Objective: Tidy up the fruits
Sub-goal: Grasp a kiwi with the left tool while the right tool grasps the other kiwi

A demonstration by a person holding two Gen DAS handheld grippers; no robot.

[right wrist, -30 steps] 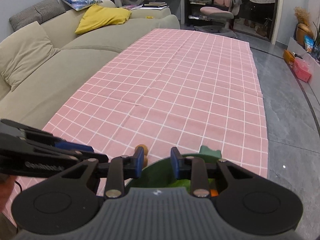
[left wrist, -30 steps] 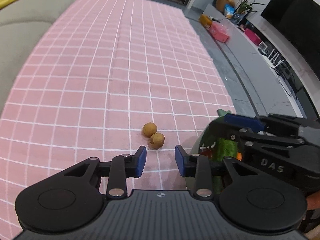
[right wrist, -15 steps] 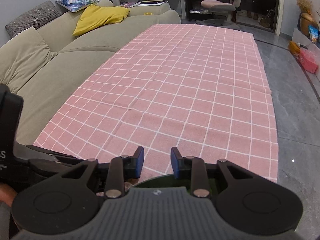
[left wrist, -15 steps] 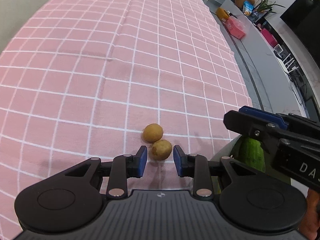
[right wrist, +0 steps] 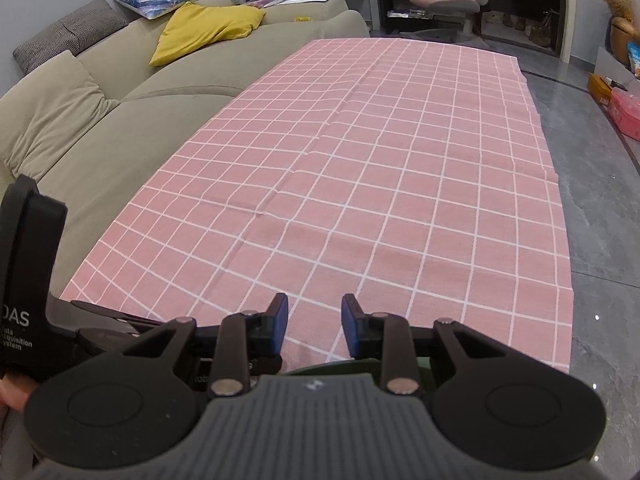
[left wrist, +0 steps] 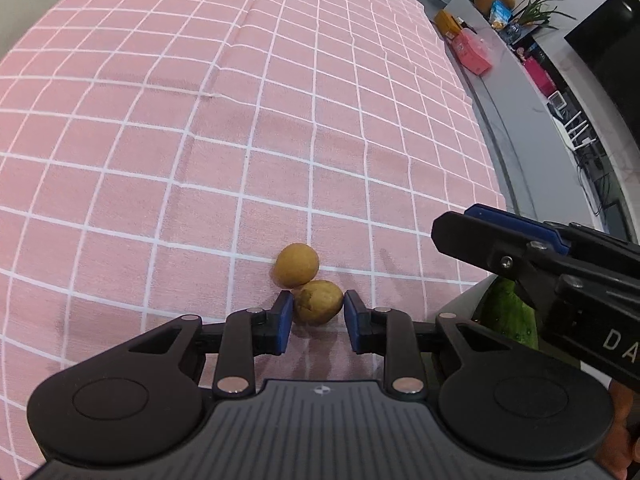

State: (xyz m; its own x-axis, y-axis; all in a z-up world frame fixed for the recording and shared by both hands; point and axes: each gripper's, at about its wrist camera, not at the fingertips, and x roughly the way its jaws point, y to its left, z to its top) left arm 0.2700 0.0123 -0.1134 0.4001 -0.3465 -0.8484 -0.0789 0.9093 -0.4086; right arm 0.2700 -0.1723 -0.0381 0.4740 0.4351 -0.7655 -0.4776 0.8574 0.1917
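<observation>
Straddling near fruit (left wrist: 318,303) with spread pads, left hand-held gripper (left wrist: 317,318) low over pink cloth (left wrist: 240,140) | pads just beside fruit, contact unclear | far fruit (left wrist: 296,264) touching near one | right hand-held gripper (right wrist: 314,325) spread, pinching nothing, above cloth edge | cucumber (left wrist: 508,316) right, partly hidden

At your three o'clock, the right gripper (left wrist: 576,280) body shows only "DA". At nine o'clock, the left gripper (right wrist: 28,280) reads "DAS"; smaller lines beneath are partly cut off.
</observation>
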